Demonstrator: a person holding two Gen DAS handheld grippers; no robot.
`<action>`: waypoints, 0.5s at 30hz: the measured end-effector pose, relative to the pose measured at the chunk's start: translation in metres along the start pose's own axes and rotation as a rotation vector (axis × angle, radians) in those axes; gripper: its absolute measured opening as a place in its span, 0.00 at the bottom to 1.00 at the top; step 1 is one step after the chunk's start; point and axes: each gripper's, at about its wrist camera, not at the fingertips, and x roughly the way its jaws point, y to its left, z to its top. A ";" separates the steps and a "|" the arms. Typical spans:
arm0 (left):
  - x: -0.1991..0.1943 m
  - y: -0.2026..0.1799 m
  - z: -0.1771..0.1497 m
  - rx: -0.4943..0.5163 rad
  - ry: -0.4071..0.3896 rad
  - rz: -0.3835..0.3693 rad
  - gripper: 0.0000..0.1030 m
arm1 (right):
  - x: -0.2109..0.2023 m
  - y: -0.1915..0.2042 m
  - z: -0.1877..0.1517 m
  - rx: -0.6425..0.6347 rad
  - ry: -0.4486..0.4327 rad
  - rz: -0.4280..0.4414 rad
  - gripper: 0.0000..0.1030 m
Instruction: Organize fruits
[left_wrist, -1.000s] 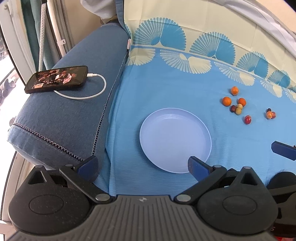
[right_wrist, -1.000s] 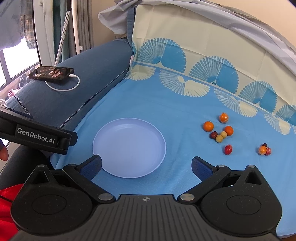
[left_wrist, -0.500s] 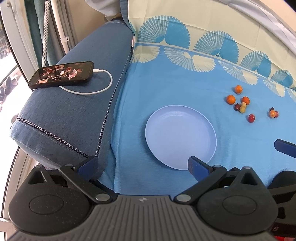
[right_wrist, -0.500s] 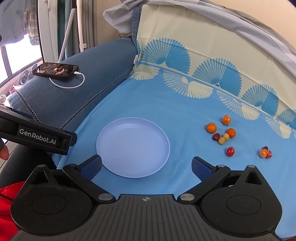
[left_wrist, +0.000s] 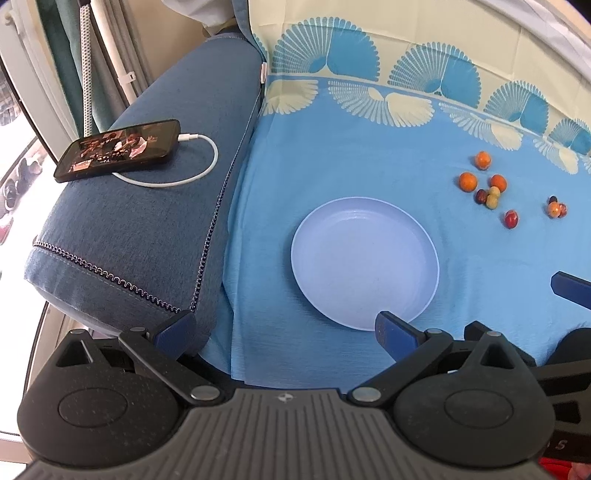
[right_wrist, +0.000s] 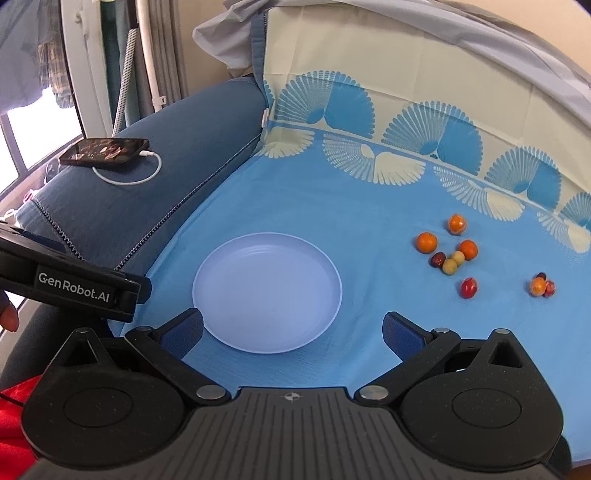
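A pale blue plate (left_wrist: 424, 258) (right_wrist: 325, 273) lies bare on the blue cloth. Right of it sit several small fruits: oranges (left_wrist: 468, 181) (right_wrist: 427, 242), pale yellow ones (right_wrist: 450, 266), a dark one (right_wrist: 437, 259), a red one (left_wrist: 511, 219) (right_wrist: 468, 288), and a little cluster farther right (left_wrist: 556, 208) (right_wrist: 541, 285). My left gripper (left_wrist: 282, 328) stands open near the plate's front-left, over the cloth's edge. My right gripper (right_wrist: 293, 328) stands open over the plate's near rim. Neither holds anything.
A blue sofa armrest (left_wrist: 147, 221) (right_wrist: 184, 155) rises left of the cloth, carrying a phone (left_wrist: 118, 149) (right_wrist: 105, 150) on a white cable. The cloth climbs the backrest (right_wrist: 406, 92) behind. A window and curtains are at far left.
Both grippers have drawn back and shifted left a little, so the plate and fruits sit slightly farther right and smaller in view. The fingers stayed open and the fruits did not move.
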 end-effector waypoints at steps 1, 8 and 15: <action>0.001 -0.002 0.001 0.006 0.003 0.004 1.00 | 0.001 -0.003 -0.002 0.007 -0.001 -0.001 1.00; 0.006 -0.029 0.011 0.046 0.020 0.015 1.00 | 0.000 -0.047 -0.009 0.131 -0.091 -0.068 1.00; 0.025 -0.087 0.035 0.144 0.043 -0.024 1.00 | 0.003 -0.125 -0.023 0.272 -0.182 -0.275 1.00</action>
